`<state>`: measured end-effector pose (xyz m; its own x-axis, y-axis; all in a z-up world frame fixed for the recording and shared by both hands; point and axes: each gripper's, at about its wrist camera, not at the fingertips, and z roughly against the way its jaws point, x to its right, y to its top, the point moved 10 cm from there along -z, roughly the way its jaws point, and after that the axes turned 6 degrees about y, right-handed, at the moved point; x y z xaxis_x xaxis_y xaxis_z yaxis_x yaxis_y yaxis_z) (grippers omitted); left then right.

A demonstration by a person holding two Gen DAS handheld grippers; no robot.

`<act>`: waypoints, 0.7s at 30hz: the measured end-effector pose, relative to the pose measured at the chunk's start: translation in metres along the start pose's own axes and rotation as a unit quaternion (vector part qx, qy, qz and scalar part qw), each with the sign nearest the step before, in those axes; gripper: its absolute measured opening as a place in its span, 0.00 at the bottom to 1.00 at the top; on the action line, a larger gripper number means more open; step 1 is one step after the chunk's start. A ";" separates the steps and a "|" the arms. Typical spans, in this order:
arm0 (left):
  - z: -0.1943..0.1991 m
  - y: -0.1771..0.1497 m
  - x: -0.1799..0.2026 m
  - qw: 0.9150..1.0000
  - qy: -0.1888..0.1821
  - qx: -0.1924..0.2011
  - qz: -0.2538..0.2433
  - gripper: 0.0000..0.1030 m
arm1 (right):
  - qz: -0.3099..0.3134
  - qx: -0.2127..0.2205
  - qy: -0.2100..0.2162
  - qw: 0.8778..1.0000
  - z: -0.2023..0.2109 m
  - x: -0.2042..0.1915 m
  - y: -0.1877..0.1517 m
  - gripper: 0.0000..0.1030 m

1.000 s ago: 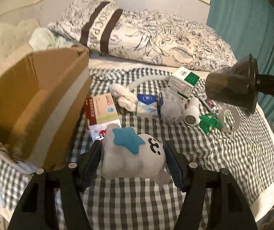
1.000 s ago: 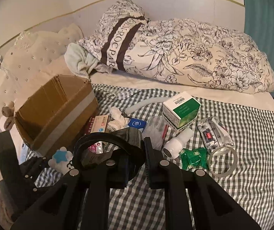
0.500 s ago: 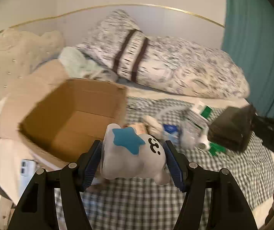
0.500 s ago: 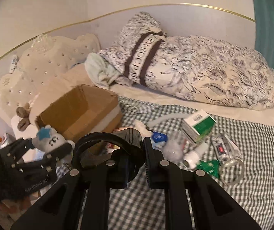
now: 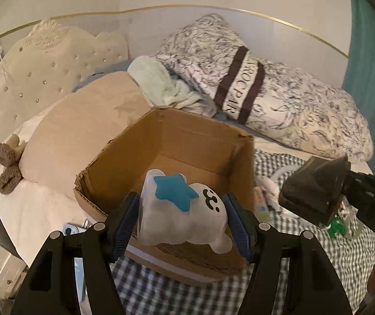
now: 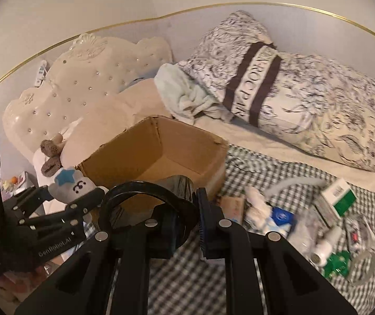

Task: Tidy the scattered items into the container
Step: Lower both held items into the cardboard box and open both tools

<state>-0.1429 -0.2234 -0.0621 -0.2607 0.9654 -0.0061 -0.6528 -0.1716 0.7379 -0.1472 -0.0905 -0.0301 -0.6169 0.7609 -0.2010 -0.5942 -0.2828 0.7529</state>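
The left gripper pinches a grey plush toy with a blue star between its pads, held over the near edge of the open cardboard box on the bed. The right gripper clamps the rim of a black cup – just right of the box. A green-and-white carton, a white bottle and a tape ring lie scattered on the checked cloth.

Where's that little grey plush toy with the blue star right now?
The plush toy is clamped in the left tool, held over the near edge of the open cardboard box.
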 end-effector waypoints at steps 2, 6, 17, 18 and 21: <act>-0.012 0.001 -0.006 1.000 0.001 -0.005 0.005 0.65 | 0.004 -0.003 0.004 1.000 -0.017 -0.005 0.006 0.13; -0.037 0.005 -0.010 1.000 -0.001 -0.015 0.010 0.65 | 0.009 -0.013 0.004 1.000 -0.053 -0.007 0.017 0.13; -0.084 -0.002 -0.014 0.999 0.001 -0.035 0.003 0.65 | 0.005 -0.037 0.000 0.999 -0.123 0.002 0.023 0.14; -0.086 -0.003 -0.014 0.999 0.004 -0.035 0.001 0.65 | 0.003 -0.038 0.000 0.999 -0.125 0.003 0.022 0.15; -0.087 -0.002 -0.011 1.000 0.007 -0.026 -0.008 0.72 | 0.001 -0.033 0.003 0.999 -0.128 0.005 0.023 0.26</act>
<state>-0.2003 -0.2509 -0.1225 -0.2596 0.9653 -0.0270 -0.6931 -0.1668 0.7013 -0.2300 -0.1681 -0.0946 -0.6211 0.7570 -0.2029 -0.6258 -0.3233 0.7098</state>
